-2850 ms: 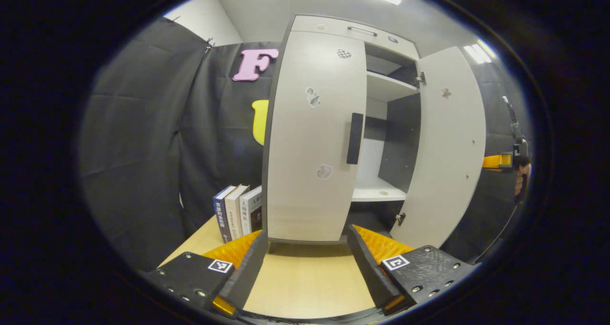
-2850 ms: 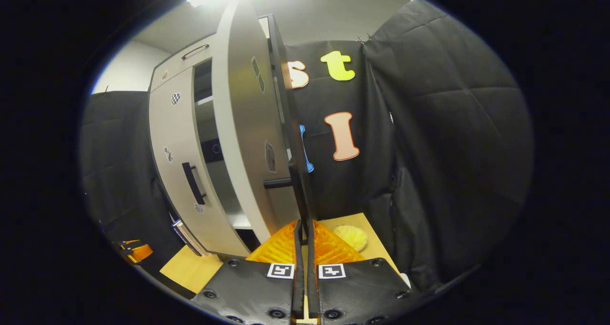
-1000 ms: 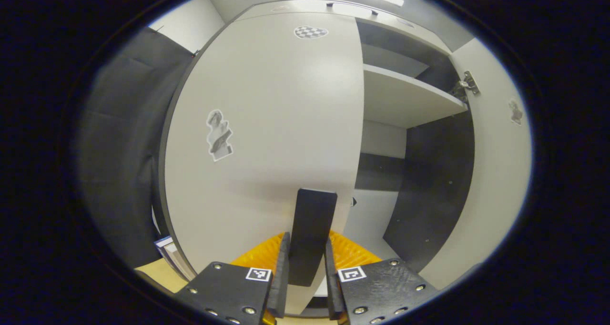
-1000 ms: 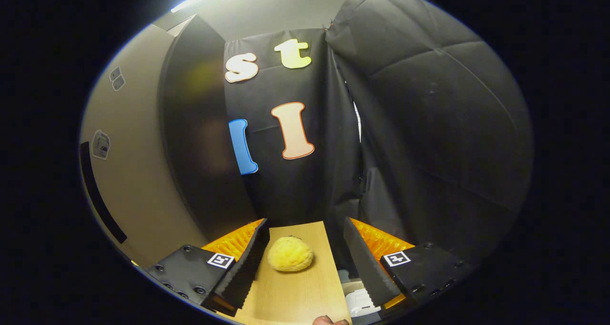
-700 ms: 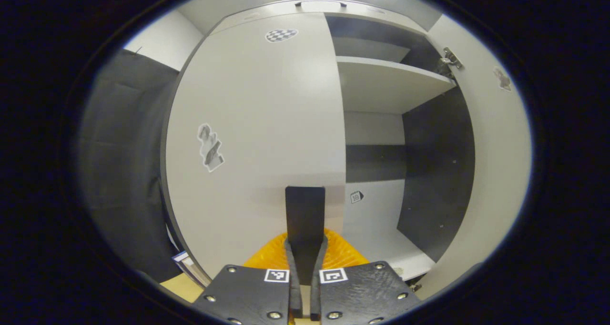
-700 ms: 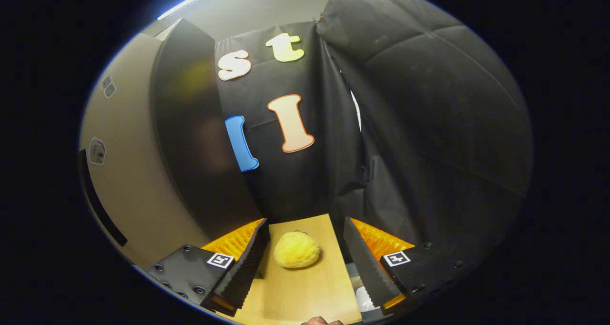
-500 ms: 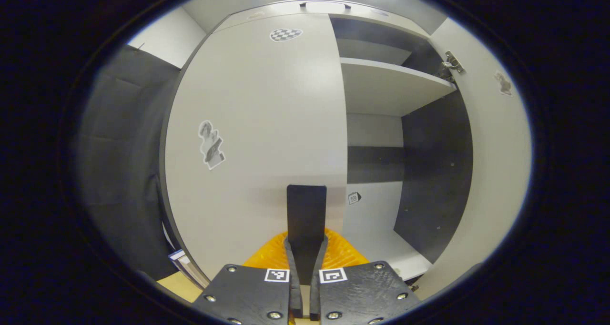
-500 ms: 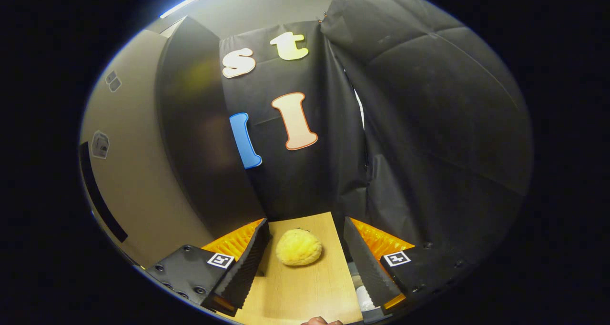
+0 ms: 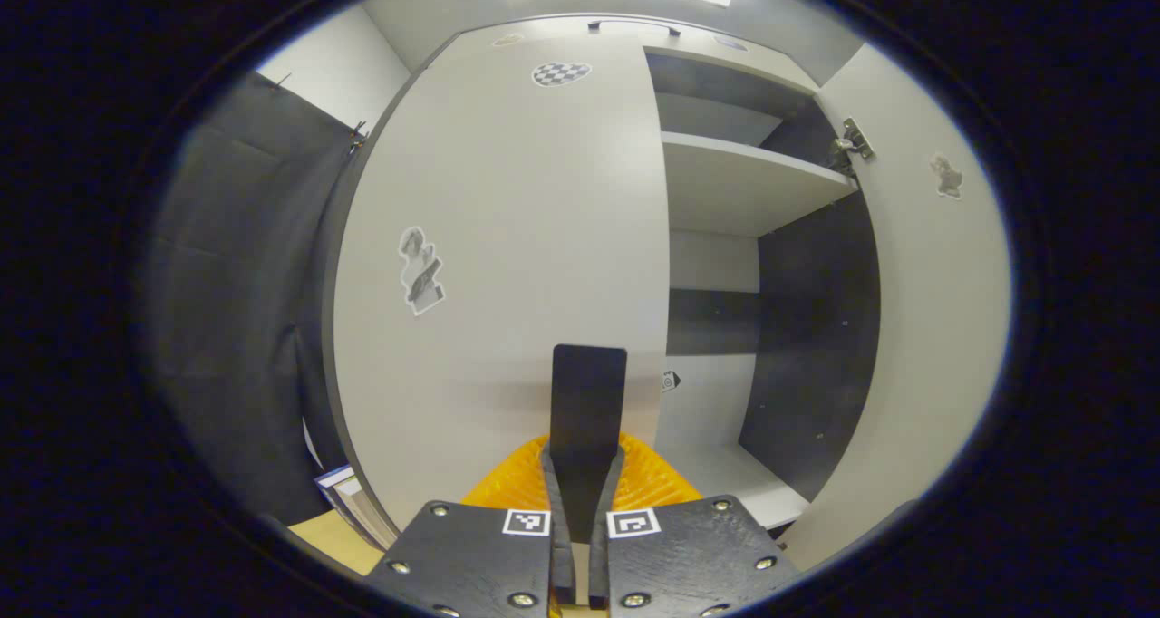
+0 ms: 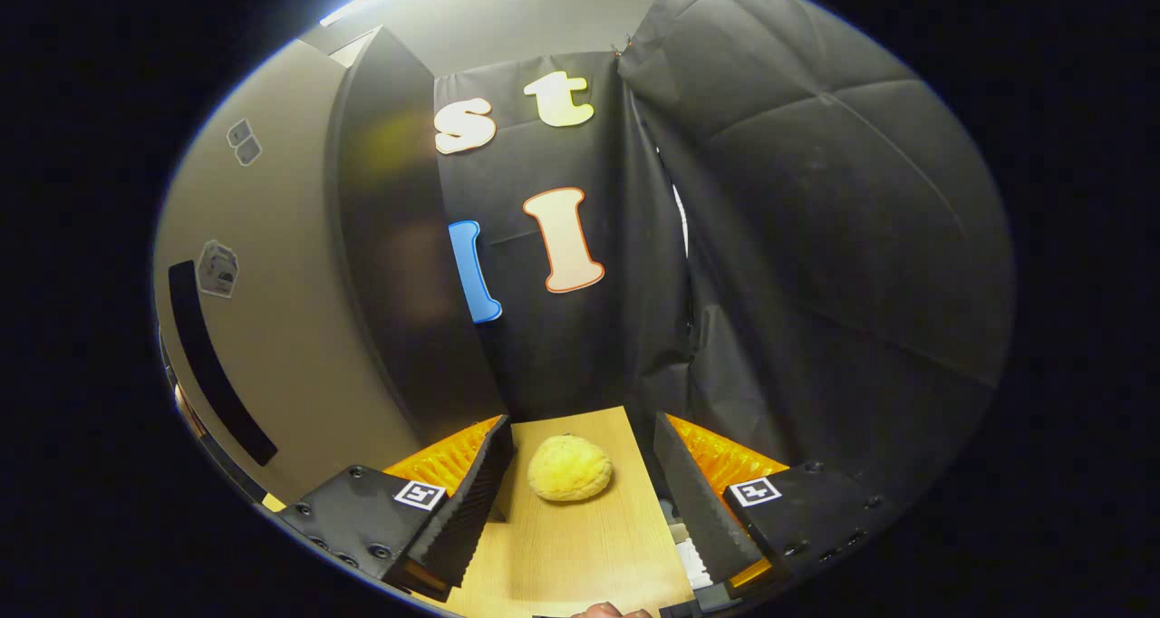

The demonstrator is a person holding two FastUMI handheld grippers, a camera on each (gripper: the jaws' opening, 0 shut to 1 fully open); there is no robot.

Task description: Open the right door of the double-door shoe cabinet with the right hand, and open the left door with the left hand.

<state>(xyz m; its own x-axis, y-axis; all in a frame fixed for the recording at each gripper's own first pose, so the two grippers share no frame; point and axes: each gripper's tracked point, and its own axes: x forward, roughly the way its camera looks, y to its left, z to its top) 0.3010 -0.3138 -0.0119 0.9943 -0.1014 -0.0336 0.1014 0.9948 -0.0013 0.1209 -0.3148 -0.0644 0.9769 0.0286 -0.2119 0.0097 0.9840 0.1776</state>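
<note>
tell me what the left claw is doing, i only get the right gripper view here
Observer: The left claw is shut on the left door handle.
Operator: is the left door open yet
Observer: No, the left door looks closed or nearly so; beside it the cabinet's right half stands open, showing a shelf.
Operator: anything stored in there
Observer: The open half holds nothing that I can see; the inner face of the right door is swung wide.
</note>
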